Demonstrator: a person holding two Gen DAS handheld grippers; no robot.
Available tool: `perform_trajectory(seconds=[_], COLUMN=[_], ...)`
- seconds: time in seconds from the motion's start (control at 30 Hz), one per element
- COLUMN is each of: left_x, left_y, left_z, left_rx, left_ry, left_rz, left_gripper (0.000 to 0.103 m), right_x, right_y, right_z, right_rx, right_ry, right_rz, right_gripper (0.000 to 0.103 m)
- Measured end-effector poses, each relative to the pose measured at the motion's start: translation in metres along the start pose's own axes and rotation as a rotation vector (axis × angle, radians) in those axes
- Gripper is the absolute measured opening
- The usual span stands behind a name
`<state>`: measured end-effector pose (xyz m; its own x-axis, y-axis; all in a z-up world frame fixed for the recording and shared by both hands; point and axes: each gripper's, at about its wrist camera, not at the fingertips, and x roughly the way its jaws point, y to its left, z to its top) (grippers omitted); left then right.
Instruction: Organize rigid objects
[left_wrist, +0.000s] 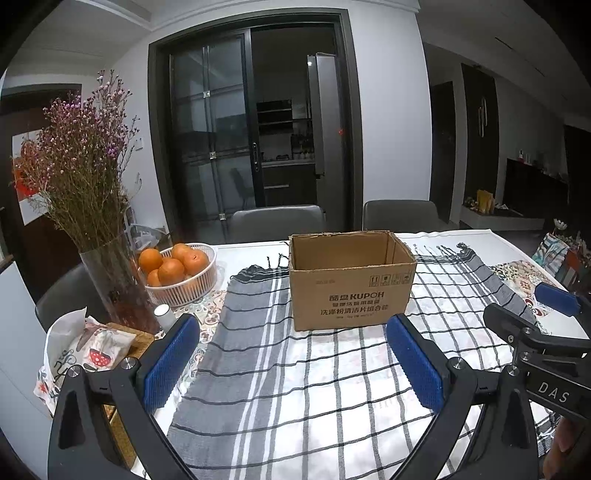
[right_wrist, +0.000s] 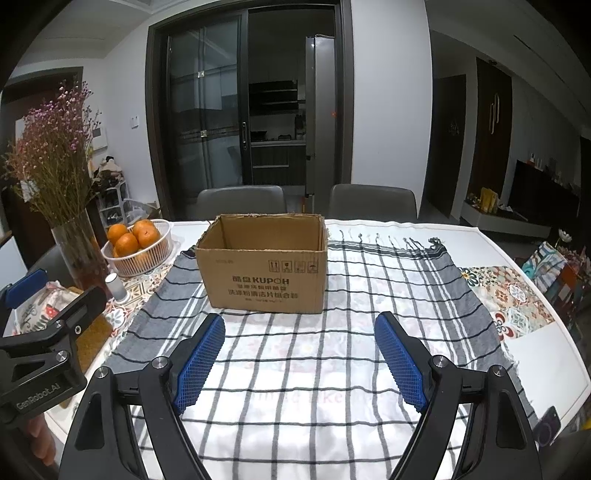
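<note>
Though unreached, box (right_wrist: 263, 265) beyond tongs (right_wrist: 304, 334).

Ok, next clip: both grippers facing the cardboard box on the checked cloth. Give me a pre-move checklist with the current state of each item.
1. Left gripper open, nothing between its fingers: ok.
2. Right gripper open, nothing held: ok.
3. Cardboard box upright on the checked cloth, top open: ok.
4. Box interior free: cannot tell, only the upper inner walls show.
5. Rigid objects to organize within reach: cannot tell; only the basket of oranges, a small white cylinder and the vase of dried flowers stand nearby.
6. Cloth between grippers and box unobstructed: ok.
</note>
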<state>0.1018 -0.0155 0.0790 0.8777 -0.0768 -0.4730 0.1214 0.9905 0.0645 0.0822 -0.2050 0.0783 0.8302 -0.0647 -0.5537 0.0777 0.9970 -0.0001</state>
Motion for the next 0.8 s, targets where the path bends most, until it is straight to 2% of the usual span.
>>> perform_trajectory(seconds=[0.8], left_x=[-0.0036], left_y=[-0.0007], left_z=[-0.0011], left_rx=[0.002], left_ry=[-0.009], left_rz=[0.000], left_gripper=[0.103], right_x=[0.0011], right_y=[0.0030], right_z=[-0.0019], right_rx=[0.002], right_ry=[0.007], right_rz=[0.004], right_gripper=[0.084])
